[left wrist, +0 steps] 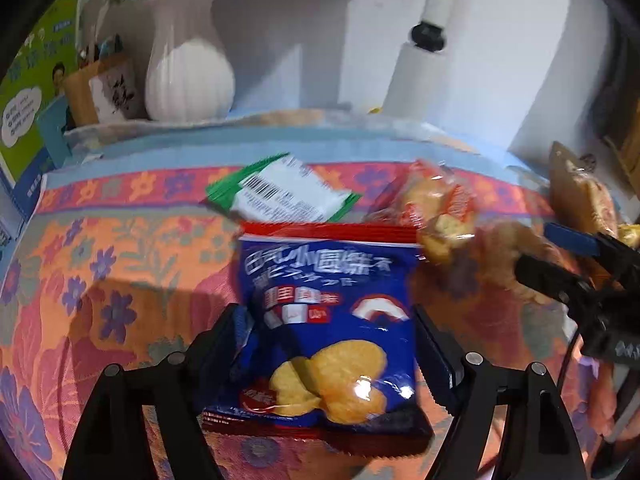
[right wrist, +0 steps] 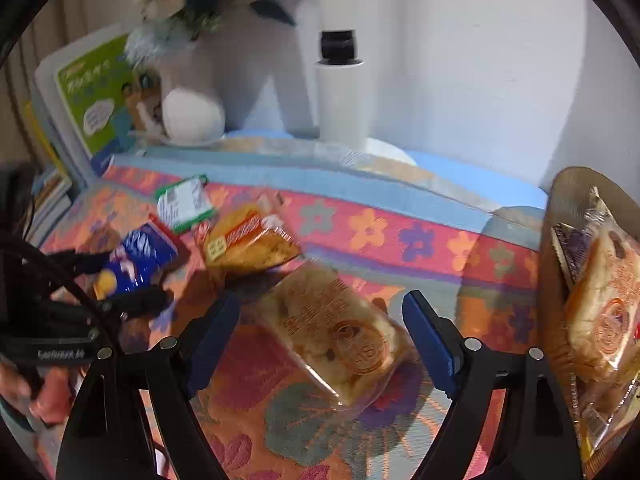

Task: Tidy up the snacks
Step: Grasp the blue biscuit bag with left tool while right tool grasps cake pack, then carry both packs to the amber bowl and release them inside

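A blue biscuit bag [left wrist: 328,320] lies on the flowered tablecloth. My left gripper [left wrist: 328,316] straddles it, and both blue pads touch the bag's side edges. The right wrist view shows the same gripper [right wrist: 116,280] around the bag [right wrist: 140,256]. My right gripper [right wrist: 324,300] stands open over a clear-wrapped bread [right wrist: 332,328] that lies slanted between its fingers, with a gap on each side. An orange cracker packet [right wrist: 248,240] and a green-and-white packet [right wrist: 184,204] lie farther back. A woven basket [right wrist: 560,216] at the right holds wrapped breads.
A white vase [left wrist: 188,80] with flowers, a white bottle [right wrist: 340,100] and leaning books [right wrist: 92,92] stand along the table's back edge by the wall. A person's hand [right wrist: 44,396] holds the left gripper's handle. The flowered cloth [right wrist: 400,232] lies bare between packets and basket.
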`<act>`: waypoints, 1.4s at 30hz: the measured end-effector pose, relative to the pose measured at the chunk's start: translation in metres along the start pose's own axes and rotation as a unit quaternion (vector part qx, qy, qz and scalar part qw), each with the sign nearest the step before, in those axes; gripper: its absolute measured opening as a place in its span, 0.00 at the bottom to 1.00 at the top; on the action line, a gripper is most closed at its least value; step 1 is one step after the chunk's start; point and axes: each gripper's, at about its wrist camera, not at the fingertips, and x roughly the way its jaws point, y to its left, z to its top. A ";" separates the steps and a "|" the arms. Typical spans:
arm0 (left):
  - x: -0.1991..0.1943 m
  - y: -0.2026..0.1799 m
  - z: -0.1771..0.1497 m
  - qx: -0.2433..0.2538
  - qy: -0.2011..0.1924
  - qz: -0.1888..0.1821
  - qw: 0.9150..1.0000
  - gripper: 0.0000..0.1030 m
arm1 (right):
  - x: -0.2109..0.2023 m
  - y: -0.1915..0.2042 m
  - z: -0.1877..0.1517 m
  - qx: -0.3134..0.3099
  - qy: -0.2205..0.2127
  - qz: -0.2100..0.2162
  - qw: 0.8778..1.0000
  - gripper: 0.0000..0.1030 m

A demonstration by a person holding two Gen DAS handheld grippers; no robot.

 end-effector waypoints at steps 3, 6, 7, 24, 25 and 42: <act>-0.004 0.007 -0.001 -0.017 -0.004 -0.015 1.000 0.76 | -0.004 0.006 -0.008 -0.007 -0.002 0.007 1.000 0.82; -0.006 0.009 -0.003 -0.021 -0.008 -0.014 1.000 0.74 | -0.005 0.014 -0.012 -0.022 0.005 -0.008 1.000 0.82; -0.007 0.009 -0.004 -0.019 -0.008 -0.012 1.000 0.74 | -0.002 0.018 -0.012 -0.031 0.007 -0.023 0.999 0.82; -0.023 0.005 -0.007 -0.021 -0.053 -0.011 0.998 0.65 | -0.014 0.030 -0.032 -0.015 0.026 -0.029 0.999 0.44; -0.029 0.002 -0.008 -0.015 -0.066 -0.011 0.998 0.65 | -0.021 0.028 -0.037 -0.004 0.026 -0.030 0.999 0.44; -0.118 -0.058 0.005 0.064 -0.170 -0.118 0.976 0.65 | -0.202 -0.047 -0.066 0.189 -0.091 -0.050 0.977 0.44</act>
